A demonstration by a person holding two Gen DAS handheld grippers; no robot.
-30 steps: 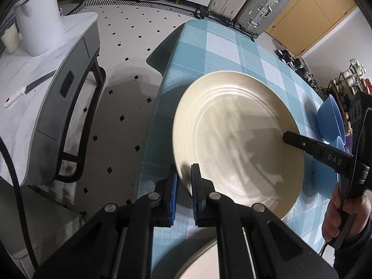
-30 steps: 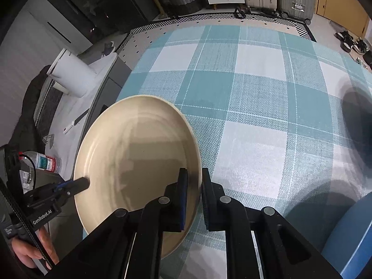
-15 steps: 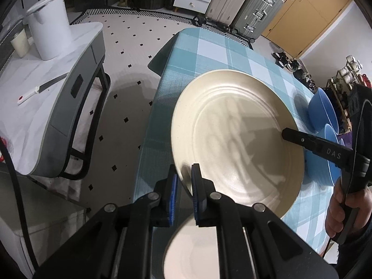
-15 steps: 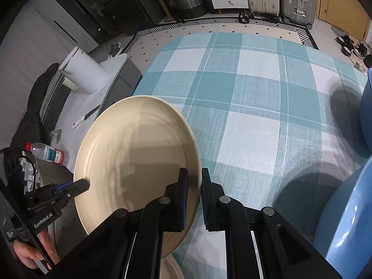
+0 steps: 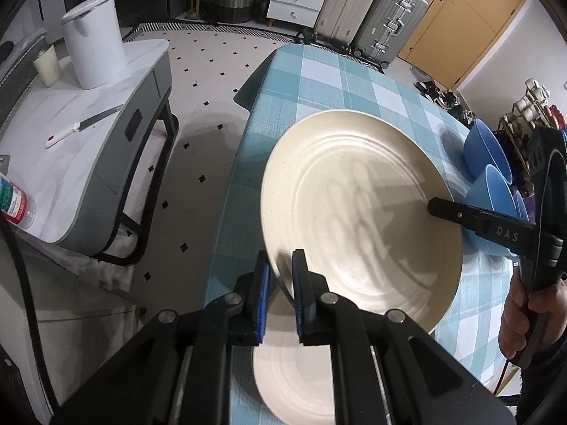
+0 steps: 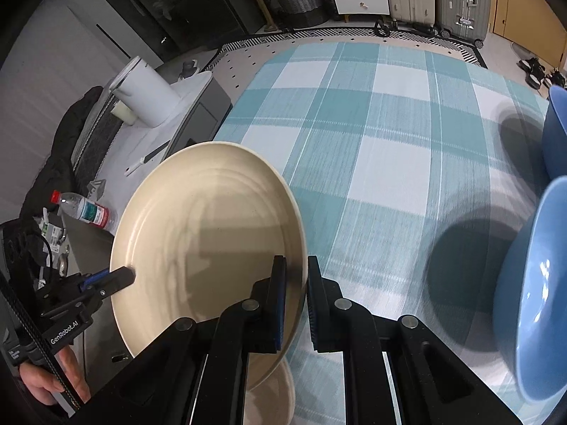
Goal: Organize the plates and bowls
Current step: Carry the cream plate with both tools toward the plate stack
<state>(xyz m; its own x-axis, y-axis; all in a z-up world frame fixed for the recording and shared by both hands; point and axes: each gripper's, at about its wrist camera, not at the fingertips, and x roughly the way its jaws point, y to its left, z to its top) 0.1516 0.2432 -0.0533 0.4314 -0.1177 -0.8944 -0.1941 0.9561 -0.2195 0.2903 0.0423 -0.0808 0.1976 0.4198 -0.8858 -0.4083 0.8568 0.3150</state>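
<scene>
Both tools grip one cream plate [image 5: 358, 209] by opposite rims — left tool [image 5: 280, 290] clenched at the near edge, right tool [image 6: 293, 297] likewise. It is held tilted above the checked tabletop [image 6: 372, 134], over a second cream plate [image 5: 294, 372] — blue bowls [image 5: 492, 177] stand at the right.

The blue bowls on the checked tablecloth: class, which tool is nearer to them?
Right. The right tool grips the cream round plate's rim on the side beside the blue bowls; the left tool grips the opposite rim.

Tabletop [image 6: 389, 163] under teal-white check cloth carries a cream plate [image 5: 294, 382] at near edge and blue bowls [image 5: 492, 191] at right.
</scene>
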